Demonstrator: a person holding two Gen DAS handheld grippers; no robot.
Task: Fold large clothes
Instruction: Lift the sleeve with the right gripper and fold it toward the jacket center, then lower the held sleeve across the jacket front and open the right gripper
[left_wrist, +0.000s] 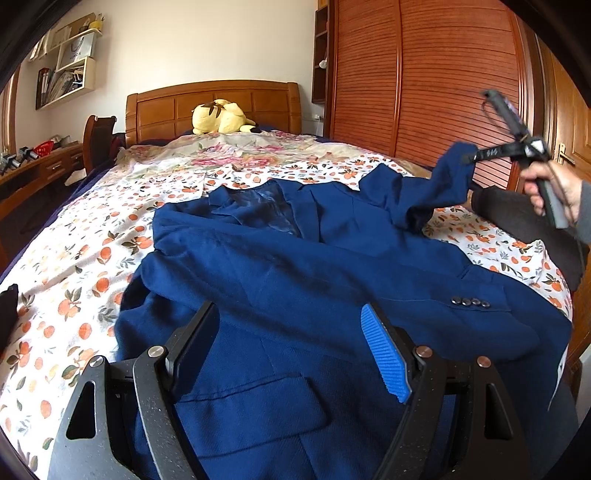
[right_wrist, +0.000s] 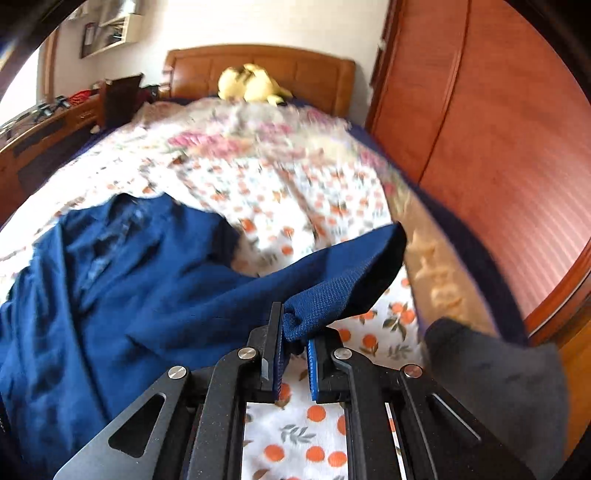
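The blue jacket (left_wrist: 295, 258) lies spread on the bed (left_wrist: 74, 266), front up, collar toward the headboard (left_wrist: 212, 107). The left claw (left_wrist: 291, 354) stands with its jaws wide apart above the jacket's lower front, holding nothing. The right claw (right_wrist: 293, 343) is clamped on the cuff end of one sleeve (right_wrist: 340, 273), which is raised off the bedding at the bed's right side. In the left wrist view the same sleeve (left_wrist: 436, 184) hangs from the right claw (left_wrist: 467, 158). A dark garment (right_wrist: 498, 376) lies at the bed's right edge. A yellow plush toy (left_wrist: 221, 116) rests against the headboard.
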